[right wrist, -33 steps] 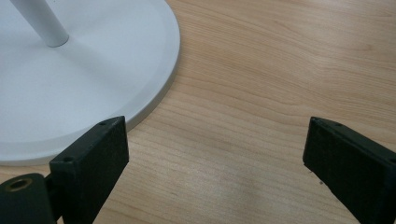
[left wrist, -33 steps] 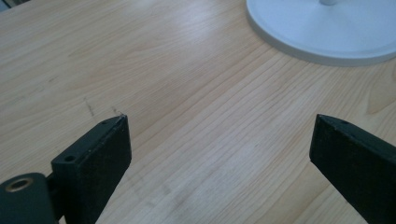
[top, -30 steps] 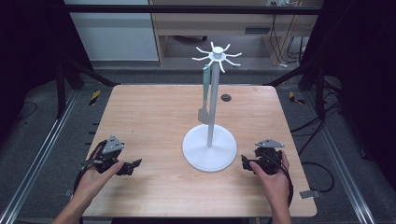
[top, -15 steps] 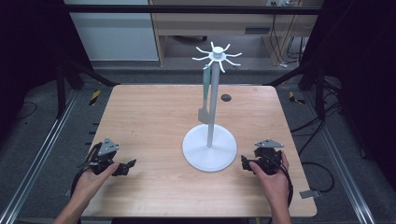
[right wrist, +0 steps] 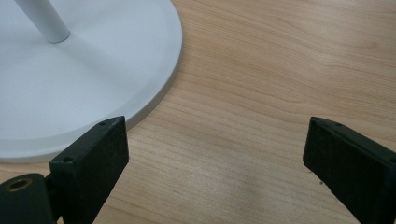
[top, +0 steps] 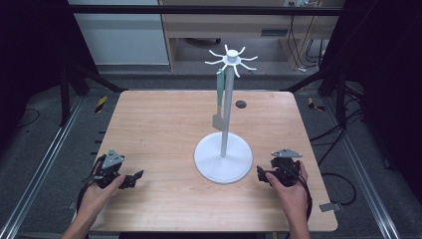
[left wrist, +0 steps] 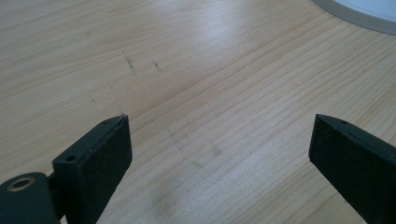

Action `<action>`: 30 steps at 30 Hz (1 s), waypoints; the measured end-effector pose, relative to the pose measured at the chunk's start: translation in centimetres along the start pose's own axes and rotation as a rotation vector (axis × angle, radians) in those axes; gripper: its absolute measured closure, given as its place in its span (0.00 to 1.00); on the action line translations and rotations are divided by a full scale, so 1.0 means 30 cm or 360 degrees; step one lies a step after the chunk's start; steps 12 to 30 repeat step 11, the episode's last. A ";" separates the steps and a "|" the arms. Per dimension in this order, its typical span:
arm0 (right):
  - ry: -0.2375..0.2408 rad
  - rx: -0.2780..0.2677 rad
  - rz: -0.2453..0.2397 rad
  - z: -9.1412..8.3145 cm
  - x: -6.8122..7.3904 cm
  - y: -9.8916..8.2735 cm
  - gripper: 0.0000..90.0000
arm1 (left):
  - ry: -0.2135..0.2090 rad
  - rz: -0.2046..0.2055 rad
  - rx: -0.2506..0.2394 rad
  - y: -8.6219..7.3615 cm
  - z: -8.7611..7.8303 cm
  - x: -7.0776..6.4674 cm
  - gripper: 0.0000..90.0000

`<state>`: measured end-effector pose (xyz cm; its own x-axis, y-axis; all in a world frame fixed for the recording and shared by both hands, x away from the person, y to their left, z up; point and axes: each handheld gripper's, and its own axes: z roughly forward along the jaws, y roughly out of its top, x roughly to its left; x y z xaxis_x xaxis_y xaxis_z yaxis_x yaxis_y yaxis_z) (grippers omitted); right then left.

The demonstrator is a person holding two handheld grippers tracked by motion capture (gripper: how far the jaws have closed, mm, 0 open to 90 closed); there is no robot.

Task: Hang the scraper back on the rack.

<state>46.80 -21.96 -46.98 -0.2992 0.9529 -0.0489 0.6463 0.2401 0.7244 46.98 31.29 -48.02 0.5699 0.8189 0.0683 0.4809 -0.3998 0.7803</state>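
Stand: a white stand with a round base and a thin upright post, just right of the middle of the wooden tabletop; curved hooks spread from its crown.
Hanging utensil: a slim green-handled tool hangs beside the post from one hook, its pale blade low, well above the base.
Right tongs: resting low on the tabletop just right of the base; in the right gripper view the jaws stand wide apart with nothing between them, the base rim just ahead of one jaw.
Left tongs: near the front left edge, well apart from the stand; in the left gripper view the jaws gape wide over bare wood, gripping nothing.
Hands: one hand behind each tool, forearms entering from the near edge.
Risk, tipping: the stand looks tall and top-heavy; a sideways pull on the utensil could rock or slide it if the base is not steadied.
Risk, snagging: the neighbouring hooks may catch the handle loop if it is lifted at an angle.
Risk, slip: the handle looks thin, so a shallow pinch may let it swing free.
Hard to make out: how the utensil loops over its hook, the blade's exact shape, and a small dark round item behind the post.
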 end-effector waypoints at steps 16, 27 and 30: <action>0.0006 -0.0003 0.0005 -0.001 0.002 0.001 0.08 | 0.0001 -0.0026 0.0015 -0.023 -0.016 0.000 0.06; 0.0006 -0.0003 0.0005 -0.001 0.002 0.001 0.08 | 0.0001 -0.0026 0.0015 -0.023 -0.016 0.000 0.06; 0.0006 -0.0003 0.0005 -0.001 0.002 0.001 0.08 | 0.0001 -0.0026 0.0015 -0.023 -0.016 0.000 0.06</action>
